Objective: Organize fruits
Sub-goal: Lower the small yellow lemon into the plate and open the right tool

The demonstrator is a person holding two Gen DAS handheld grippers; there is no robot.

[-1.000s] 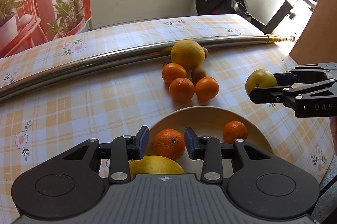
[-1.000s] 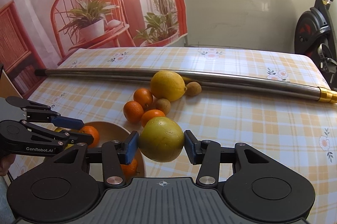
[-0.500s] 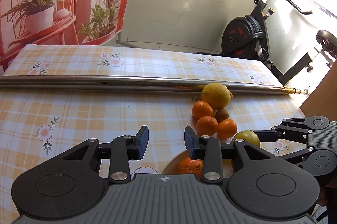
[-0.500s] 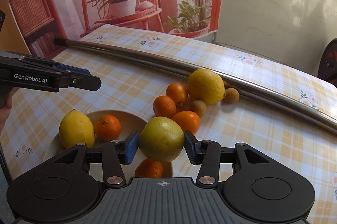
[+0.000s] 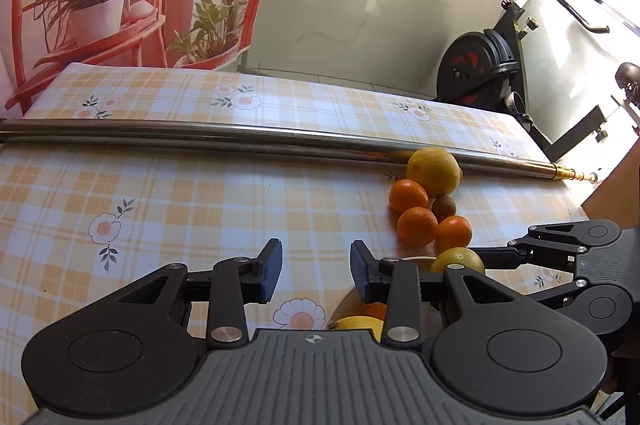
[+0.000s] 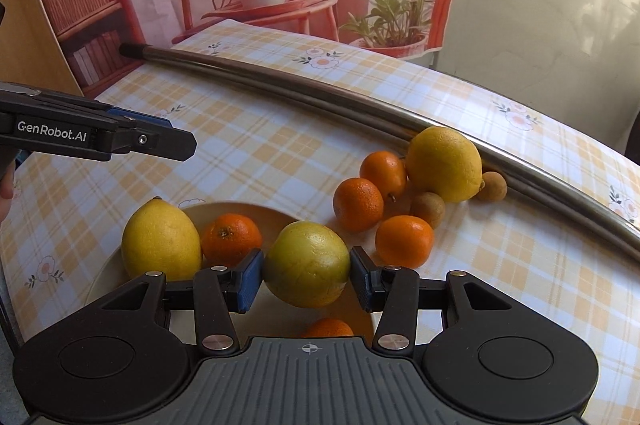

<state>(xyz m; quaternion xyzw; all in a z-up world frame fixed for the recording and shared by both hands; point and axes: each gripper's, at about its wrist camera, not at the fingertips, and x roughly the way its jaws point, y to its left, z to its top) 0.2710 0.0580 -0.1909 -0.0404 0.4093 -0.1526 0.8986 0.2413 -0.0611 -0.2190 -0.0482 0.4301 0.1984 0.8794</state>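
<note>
Left gripper (image 5: 316, 271) is empty, jaws wide, hovering over the checked tablecloth (image 5: 200, 201) beside the shallow beige bowl (image 6: 248, 211). Bowl holds a yellow lemon (image 6: 160, 239) and two oranges. Right gripper (image 6: 306, 275) clamps a yellow-green citrus fruit (image 6: 306, 263) over the bowl, apparently not yet released. Left on the table: big lemon (image 6: 444, 163), three oranges, two small brown fruits. Roughly half done.
</note>
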